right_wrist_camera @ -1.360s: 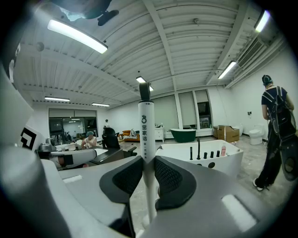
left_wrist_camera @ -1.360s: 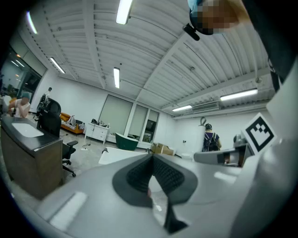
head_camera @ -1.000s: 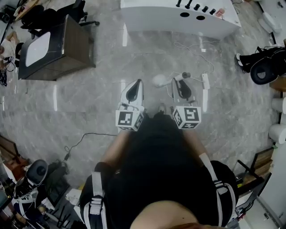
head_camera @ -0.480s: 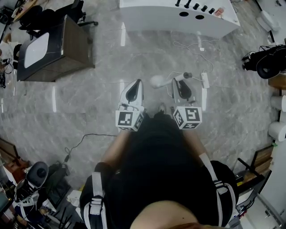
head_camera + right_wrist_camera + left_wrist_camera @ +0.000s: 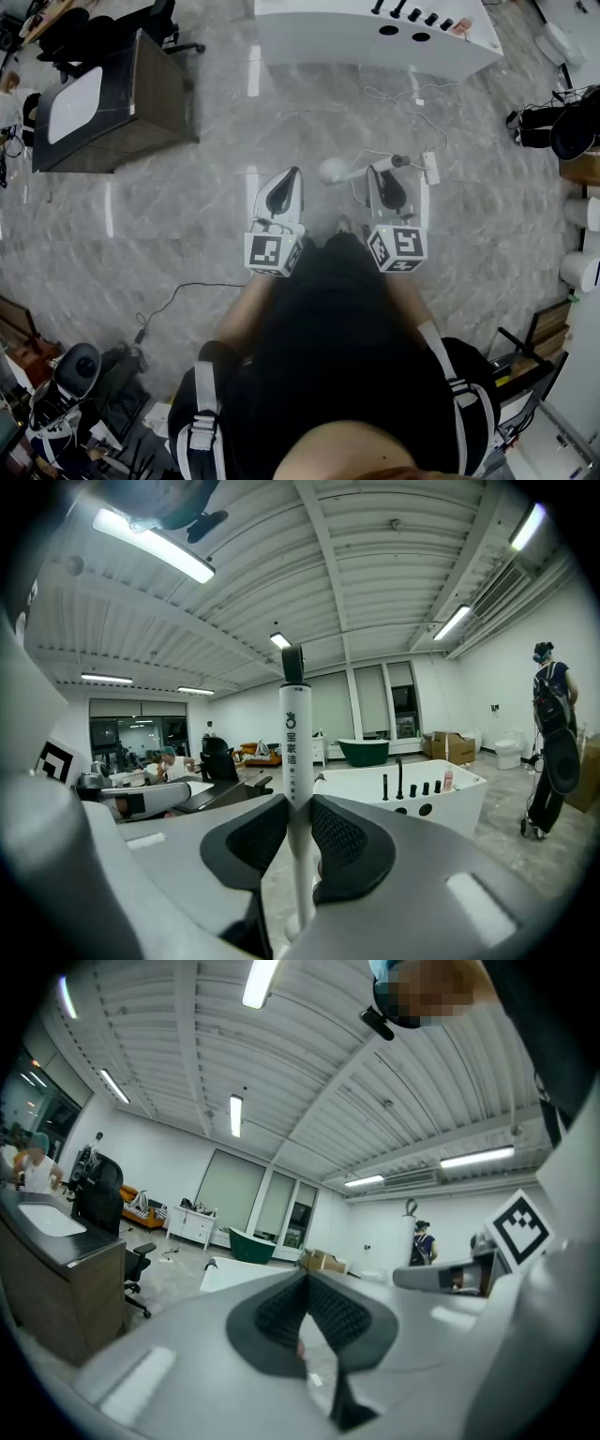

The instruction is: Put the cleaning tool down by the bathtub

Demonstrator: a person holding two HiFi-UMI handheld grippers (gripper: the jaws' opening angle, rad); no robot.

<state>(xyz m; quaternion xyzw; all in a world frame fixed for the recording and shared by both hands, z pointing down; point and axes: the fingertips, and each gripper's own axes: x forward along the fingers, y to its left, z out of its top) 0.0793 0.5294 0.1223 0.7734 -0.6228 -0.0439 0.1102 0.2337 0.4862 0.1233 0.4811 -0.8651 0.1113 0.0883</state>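
The cleaning tool (image 5: 361,166) is a white stick with a round pale head at its left end and a black cap at its right end. My right gripper (image 5: 382,171) is shut on its handle, holding it level over the grey marble floor. In the right gripper view the white handle (image 5: 293,752) rises between the pads of the right gripper (image 5: 298,808). Ahead stands the white bathtub (image 5: 375,37), seen too as the bathtub (image 5: 412,794) with black taps on its rim. My left gripper (image 5: 290,173) hangs beside the right one, and the left gripper (image 5: 305,1283) is shut on nothing.
A dark wooden cabinet (image 5: 122,103) with a white basin stands at the far left, with an office chair (image 5: 169,23) behind it. A white power strip (image 5: 431,169) and cables lie on the floor by the tool. A black cable (image 5: 178,291) and gear lie at the lower left.
My right gripper has drifted slightly to the right with the tool. The left gripper has barely moved.
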